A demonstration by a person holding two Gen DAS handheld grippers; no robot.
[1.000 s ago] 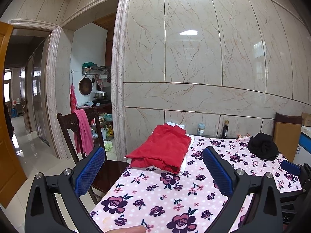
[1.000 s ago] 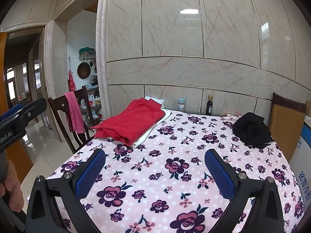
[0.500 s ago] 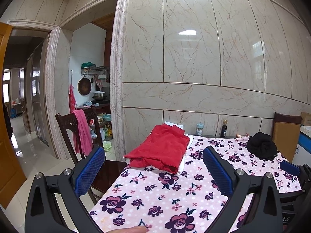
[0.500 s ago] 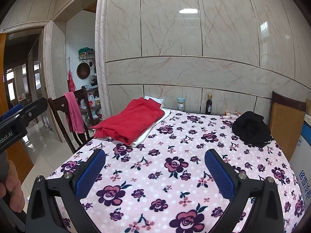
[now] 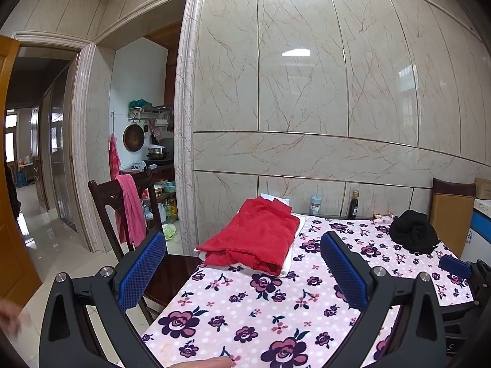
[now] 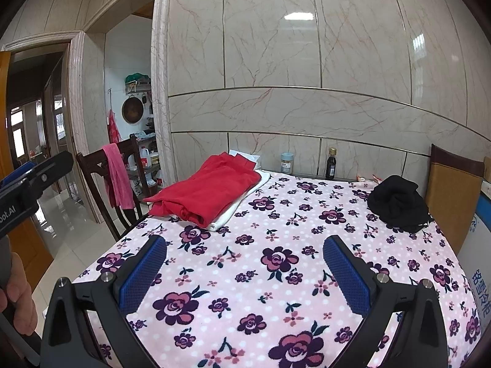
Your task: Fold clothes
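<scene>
Both tools are wide open and hold nothing. The left tool (image 5: 242, 271) hangs over the near left edge of the desk (image 5: 270, 316); the right tool (image 6: 244, 273) hangs over the desk's near middle. Neither touches cloth.

The black garment (image 6: 397, 204) sits bunched in a heap at right centre of the right view, near the desk's far right edge and just beside a chair back (image 6: 451, 196). It looks like the unfolded piece, so probably the next one to take. The red garment (image 6: 204, 191) lies at centre left, already folded, on top of a white cloth (image 6: 225, 217) at the far left corner of the desk.

Handling, judged from looks: the black heap is soft, light and limp, no stiffness, and will sag and drape once lifted. Not fragile, not slippery; the blue pads (image 6: 345, 274) should grip it fine. Edges and corners are hidden in the bunch, so a first pinch on the top of the heap to lift and shake it out seems best, then re-grip at two corners or the shoulders, one per tool. The fleecy flowered cover may drag on the fabric when sliding it.

Jar (image 6: 287, 162) and dark bottle (image 6: 331, 164) stand at the wall, well apart from the heap.
</scene>
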